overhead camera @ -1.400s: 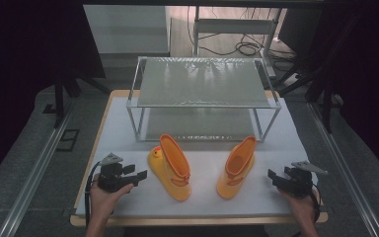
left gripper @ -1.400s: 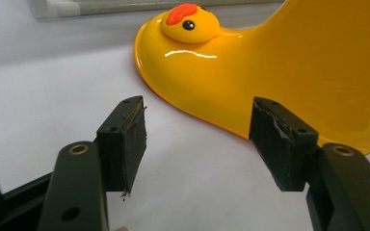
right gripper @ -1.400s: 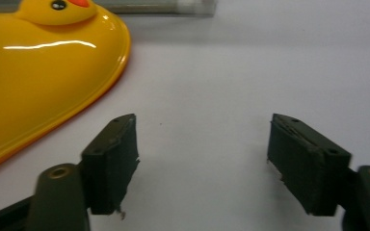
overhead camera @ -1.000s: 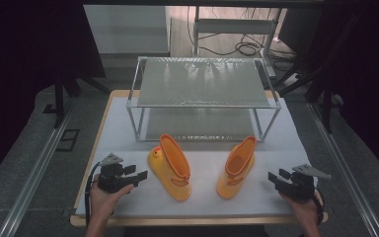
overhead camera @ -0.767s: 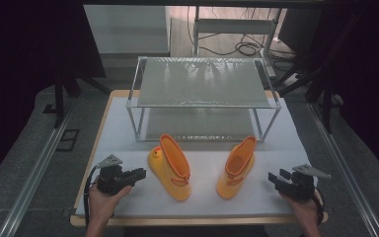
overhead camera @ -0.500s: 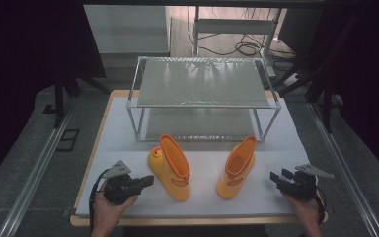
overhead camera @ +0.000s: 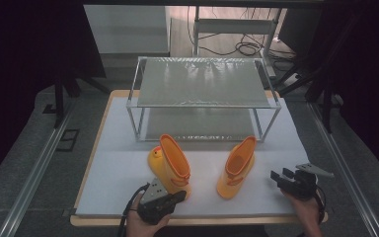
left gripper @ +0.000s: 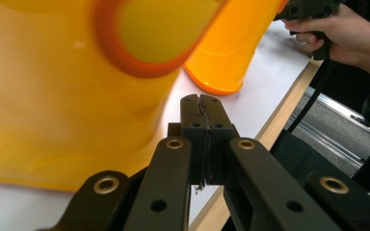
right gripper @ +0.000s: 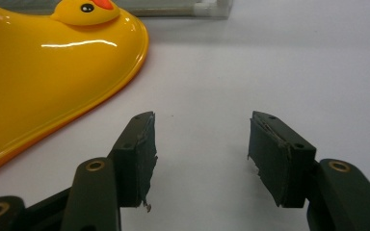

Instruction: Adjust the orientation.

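Two yellow rubber boots with orange rims stand on the white mat [overhead camera: 118, 163]: the left boot [overhead camera: 170, 165] and the right boot [overhead camera: 237, 168]. My left gripper [overhead camera: 180, 196] is at the front edge, right beside the left boot's base. In the left gripper view its jaws [left gripper: 202, 103] are pressed together with nothing between them, and the left boot [left gripper: 53, 96] looms close on the left with the right boot [left gripper: 231, 53] behind. My right gripper [overhead camera: 278, 176] stands open to the right of the right boot. Its view shows empty jaws [right gripper: 201, 139] and a boot's duck-face toe [right gripper: 53, 72].
A metal two-level rack [overhead camera: 202, 84] stands at the back of the mat, behind the boots. The table's wooden front edge [overhead camera: 202, 219] runs just below both hands. Cables lie on the floor beyond the rack.
My left gripper has shut on nothing and slid right along the front edge, up to the left boot. The right gripper has barely moved.
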